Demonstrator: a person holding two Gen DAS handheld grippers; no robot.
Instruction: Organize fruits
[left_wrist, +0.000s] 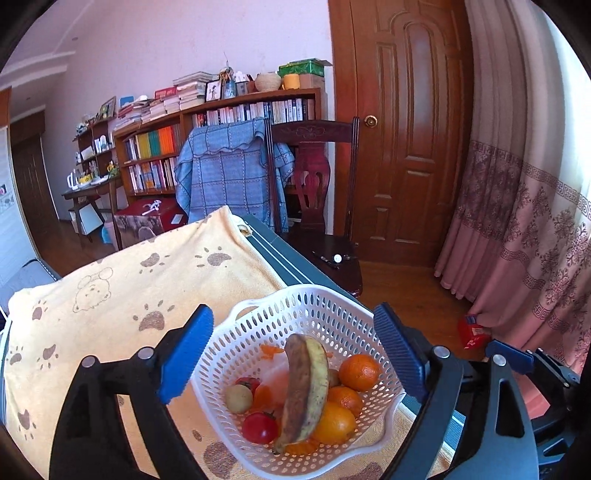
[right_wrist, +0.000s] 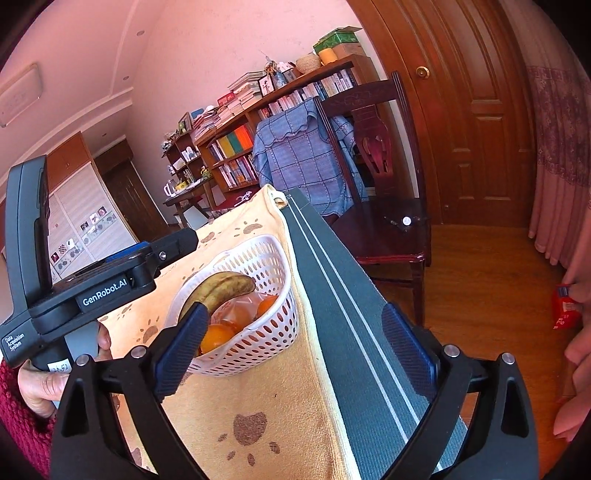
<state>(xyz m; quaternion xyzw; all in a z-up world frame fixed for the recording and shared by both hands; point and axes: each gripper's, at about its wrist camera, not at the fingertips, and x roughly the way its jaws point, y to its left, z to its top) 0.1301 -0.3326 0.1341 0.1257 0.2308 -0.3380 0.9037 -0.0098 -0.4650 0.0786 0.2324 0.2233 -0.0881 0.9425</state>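
Wooden chair (left_wrist: 317, 177) as landmark, standing just beyond the counter's far end. Blue checked cloth (left_wrist: 229, 166) draped over a second chair immediately left of it. Small white round object (left_wrist: 337, 258) and a dark pen-like item on its seat. Panelled wooden door (left_wrist: 406, 122) with brass knob (left_wrist: 370, 120) directly behind and to its right. Patterned pink curtain (left_wrist: 524, 206) farther right, a red packet (left_wrist: 472, 332) on the floor at its hem. Bookshelf (left_wrist: 221, 122) behind and left of the chair, topped by stacked books, a woven basket (left_wrist: 267, 81) and a green box (left_wrist: 301, 67). Cream paw-print towel (left_wrist: 110, 295) covers the counter nearer than the chair; a grey striped mat (right_wrist: 351, 295) lies exposed along the towel's right edge.
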